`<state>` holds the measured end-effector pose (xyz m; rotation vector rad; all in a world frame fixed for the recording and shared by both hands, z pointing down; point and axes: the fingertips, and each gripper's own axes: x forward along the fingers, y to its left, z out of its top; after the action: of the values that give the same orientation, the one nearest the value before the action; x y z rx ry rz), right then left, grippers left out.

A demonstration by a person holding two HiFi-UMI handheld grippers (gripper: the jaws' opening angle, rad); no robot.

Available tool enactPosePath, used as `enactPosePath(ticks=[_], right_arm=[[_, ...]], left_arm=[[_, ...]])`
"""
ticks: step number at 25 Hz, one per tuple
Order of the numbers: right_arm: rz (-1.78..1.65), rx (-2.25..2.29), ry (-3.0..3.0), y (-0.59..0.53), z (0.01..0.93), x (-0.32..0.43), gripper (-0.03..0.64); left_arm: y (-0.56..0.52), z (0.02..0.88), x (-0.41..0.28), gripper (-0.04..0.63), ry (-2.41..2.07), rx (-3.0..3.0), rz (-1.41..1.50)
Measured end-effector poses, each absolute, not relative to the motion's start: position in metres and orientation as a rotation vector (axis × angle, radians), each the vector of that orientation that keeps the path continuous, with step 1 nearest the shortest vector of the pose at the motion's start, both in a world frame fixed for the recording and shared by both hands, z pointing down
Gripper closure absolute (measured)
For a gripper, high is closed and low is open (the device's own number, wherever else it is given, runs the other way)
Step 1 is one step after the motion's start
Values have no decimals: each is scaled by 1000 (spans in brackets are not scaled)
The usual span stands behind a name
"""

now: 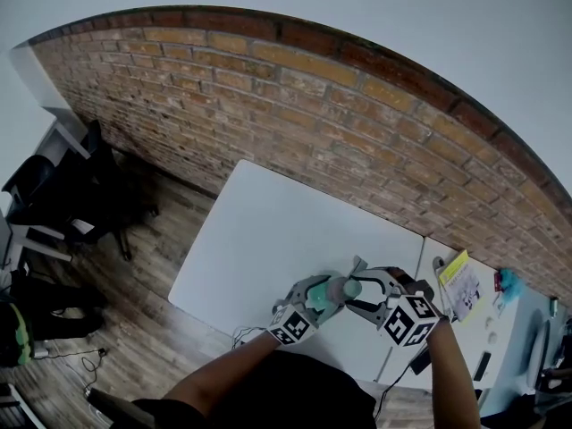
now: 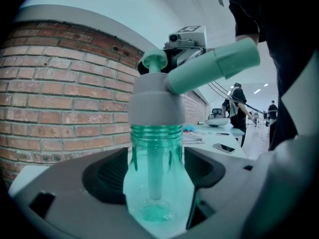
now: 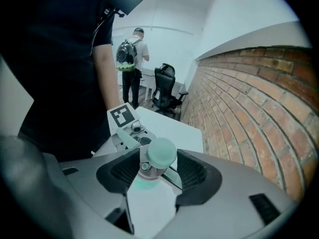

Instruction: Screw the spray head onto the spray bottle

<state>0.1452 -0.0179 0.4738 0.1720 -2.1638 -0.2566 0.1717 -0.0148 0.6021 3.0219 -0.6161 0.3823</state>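
A translucent green spray bottle (image 2: 157,168) stands upright between the pads of my left gripper (image 2: 155,180), which is shut on its body. A grey spray head (image 2: 155,103) with a green nozzle sits on the bottle's threaded neck. Seen from above in the right gripper view, the spray head (image 3: 158,154) lies between the pads of my right gripper (image 3: 158,172), with a gap on the right side, so the jaws stand open around it. In the head view, both grippers meet over the white table (image 1: 286,231) near its front edge: left gripper (image 1: 320,295), right gripper (image 1: 365,295), bottle (image 1: 340,288).
A brick wall (image 1: 295,105) runs behind the table. A second table at the right carries a yellow booklet (image 1: 460,280) and a phone (image 1: 483,365). Office chairs (image 1: 89,195) stand on the wooden floor at the left. A person with a backpack (image 3: 132,59) stands far off.
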Motion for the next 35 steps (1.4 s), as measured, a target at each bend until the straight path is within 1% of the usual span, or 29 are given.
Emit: enactPosePath(ticks=[9,18,24,32,35], right_arm=[[-330,-195,-1965,-9,485,141,397],[-389,-342,-1797,-4,505,140,393],[-270,-198,-1838,-7,503,139,393],[106,207,-1887,-16,499,134,393],[176,291,-1894,-19,499,135,393]], left_arm=[[-15,602,173,264,-595,3029,375],[-15,603,172,264,-578,3026,362],[-15,603,171,264,-594,3027,345],[-16,602,170,264,-611,3010,309],[-15,603,170,264,-612,3006,310]])
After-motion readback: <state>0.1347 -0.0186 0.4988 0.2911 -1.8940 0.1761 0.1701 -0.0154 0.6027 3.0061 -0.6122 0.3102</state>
